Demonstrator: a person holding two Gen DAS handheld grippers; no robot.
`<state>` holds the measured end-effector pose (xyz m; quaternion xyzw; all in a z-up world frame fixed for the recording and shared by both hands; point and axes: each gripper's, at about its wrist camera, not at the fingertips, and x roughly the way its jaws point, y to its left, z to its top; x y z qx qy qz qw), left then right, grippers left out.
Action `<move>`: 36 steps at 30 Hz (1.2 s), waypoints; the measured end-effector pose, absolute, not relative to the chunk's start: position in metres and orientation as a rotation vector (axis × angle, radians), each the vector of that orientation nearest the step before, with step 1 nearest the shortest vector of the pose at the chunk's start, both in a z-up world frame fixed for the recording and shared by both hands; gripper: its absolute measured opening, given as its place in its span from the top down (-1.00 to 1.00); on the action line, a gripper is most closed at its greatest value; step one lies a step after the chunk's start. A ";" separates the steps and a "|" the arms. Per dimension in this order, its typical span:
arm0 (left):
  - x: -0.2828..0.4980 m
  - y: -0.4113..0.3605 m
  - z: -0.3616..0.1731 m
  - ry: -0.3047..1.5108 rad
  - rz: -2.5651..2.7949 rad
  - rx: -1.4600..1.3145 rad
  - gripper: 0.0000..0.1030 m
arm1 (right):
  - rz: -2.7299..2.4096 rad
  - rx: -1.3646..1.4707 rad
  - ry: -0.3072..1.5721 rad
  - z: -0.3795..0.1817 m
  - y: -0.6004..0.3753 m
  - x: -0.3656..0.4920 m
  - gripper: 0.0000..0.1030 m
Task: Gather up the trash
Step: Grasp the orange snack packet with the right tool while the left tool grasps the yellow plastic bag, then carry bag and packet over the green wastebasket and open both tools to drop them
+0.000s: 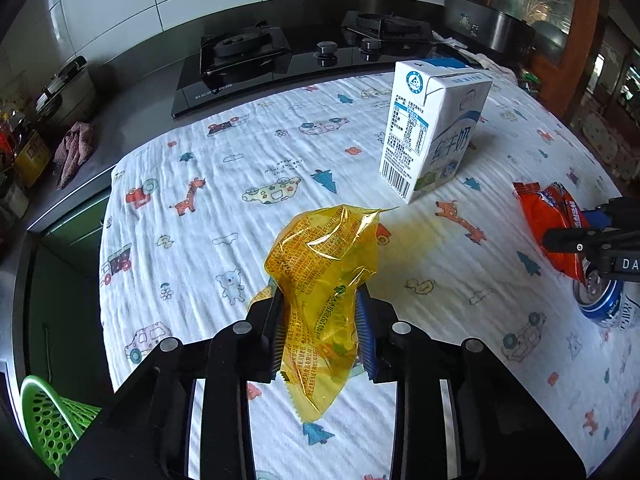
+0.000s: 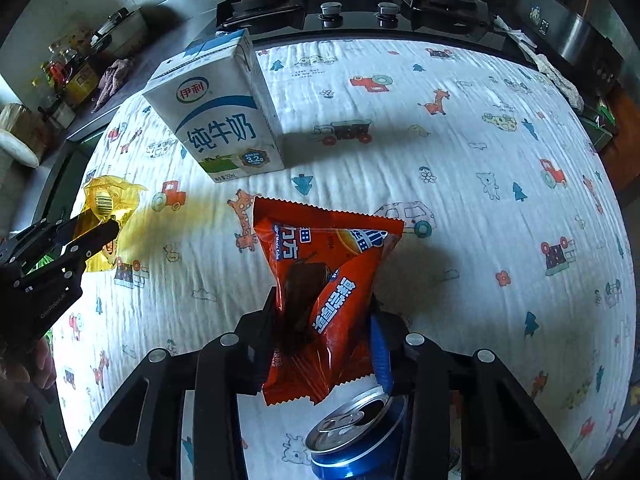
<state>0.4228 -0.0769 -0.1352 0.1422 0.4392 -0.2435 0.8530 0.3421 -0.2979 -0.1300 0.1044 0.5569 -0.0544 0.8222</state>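
Observation:
My left gripper (image 1: 320, 312) is shut on a crumpled yellow plastic wrapper (image 1: 324, 260) and holds it above the cloth; both also show in the right wrist view, gripper (image 2: 86, 240) and wrapper (image 2: 106, 204). My right gripper (image 2: 324, 320) is shut on an orange snack wrapper (image 2: 324, 280), which also shows in the left wrist view (image 1: 556, 216). A white and blue milk carton (image 1: 432, 128) stands upright on the cloth, also in the right wrist view (image 2: 224, 120). A blue drink can (image 2: 356, 436) stands under my right gripper, also in the left wrist view (image 1: 600, 300).
A white cloth with cartoon prints (image 1: 224, 200) covers the counter. A black gas hob (image 1: 256, 56) lies behind it. A green mesh basket (image 1: 48, 420) sits low at the left. Jars and a rag (image 1: 74, 148) stand at the far left. A steel appliance (image 1: 480, 24) stands at back right.

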 end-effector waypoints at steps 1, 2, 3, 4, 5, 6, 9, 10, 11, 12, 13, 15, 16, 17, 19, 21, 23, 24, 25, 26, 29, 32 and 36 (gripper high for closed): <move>0.420 -0.074 -0.133 0.918 -0.512 0.298 0.43 | -0.110 0.222 1.179 -0.128 -0.296 0.341 0.25; 0.416 -0.070 -0.131 0.911 -0.510 0.297 0.43 | -0.102 0.222 1.175 -0.126 -0.294 0.340 0.26; 0.414 -0.067 -0.128 0.905 -0.508 0.295 0.44 | -0.093 0.221 1.170 -0.124 -0.292 0.338 0.27; 0.411 -0.063 -0.126 0.899 -0.505 0.292 0.44 | -0.085 0.216 1.165 -0.121 -0.288 0.337 0.27; 0.408 -0.059 -0.123 0.893 -0.504 0.287 0.44 | -0.075 0.212 1.161 -0.119 -0.285 0.336 0.27; 0.404 -0.054 -0.120 0.887 -0.500 0.284 0.45 | -0.065 0.207 1.159 -0.117 -0.282 0.334 0.27; 0.396 -0.039 -0.112 0.872 -0.481 0.265 0.46 | -0.039 0.194 1.146 -0.111 -0.271 0.331 0.27; 0.393 -0.033 -0.109 0.865 -0.474 0.258 0.46 | -0.028 0.192 1.141 -0.109 -0.267 0.330 0.27; 0.389 -0.026 -0.106 0.858 -0.463 0.253 0.46 | -0.015 0.189 1.136 -0.107 -0.264 0.329 0.27; 0.385 -0.019 -0.103 0.853 -0.454 0.247 0.46 | 0.000 0.185 1.132 -0.104 -0.259 0.328 0.27; 0.381 -0.012 -0.100 0.848 -0.442 0.240 0.46 | 0.015 0.178 1.128 -0.102 -0.254 0.326 0.27; 0.374 0.005 -0.094 0.838 -0.413 0.226 0.46 | 0.045 0.159 1.119 -0.097 -0.242 0.325 0.27; 0.370 0.015 -0.090 0.833 -0.395 0.218 0.46 | 0.063 0.151 1.114 -0.095 -0.235 0.324 0.27; 0.367 0.025 -0.087 0.827 -0.377 0.210 0.46 | 0.080 0.143 1.110 -0.093 -0.230 0.324 0.27; 0.360 0.049 -0.081 0.820 -0.334 0.192 0.46 | 0.117 0.126 1.098 -0.087 -0.215 0.324 0.27; 0.352 0.074 -0.076 0.810 -0.290 0.176 0.46 | 0.157 0.108 1.087 -0.082 -0.199 0.326 0.27; 0.345 0.097 -0.072 0.802 -0.243 0.164 0.46 | 0.198 0.086 1.076 -0.077 -0.180 0.328 0.27; 0.341 0.110 -0.070 0.802 -0.218 0.155 0.46 | 0.219 0.076 1.073 -0.075 -0.170 0.329 0.27; 0.338 0.123 -0.069 0.803 -0.196 0.145 0.46 | 0.239 0.066 1.069 -0.073 -0.160 0.329 0.27; 0.336 0.135 -0.069 0.806 -0.170 0.138 0.46 | 0.258 0.057 1.066 -0.071 -0.149 0.331 0.27; 0.328 0.166 -0.072 0.820 -0.108 0.118 0.46 | 0.316 0.038 1.054 -0.064 -0.118 0.337 0.27; 0.321 0.191 -0.078 0.833 -0.054 0.112 0.46 | 0.377 0.022 1.045 -0.060 -0.086 0.344 0.27; 0.312 0.217 -0.089 0.863 0.005 0.104 0.45 | 0.451 0.001 1.040 -0.057 -0.040 0.351 0.27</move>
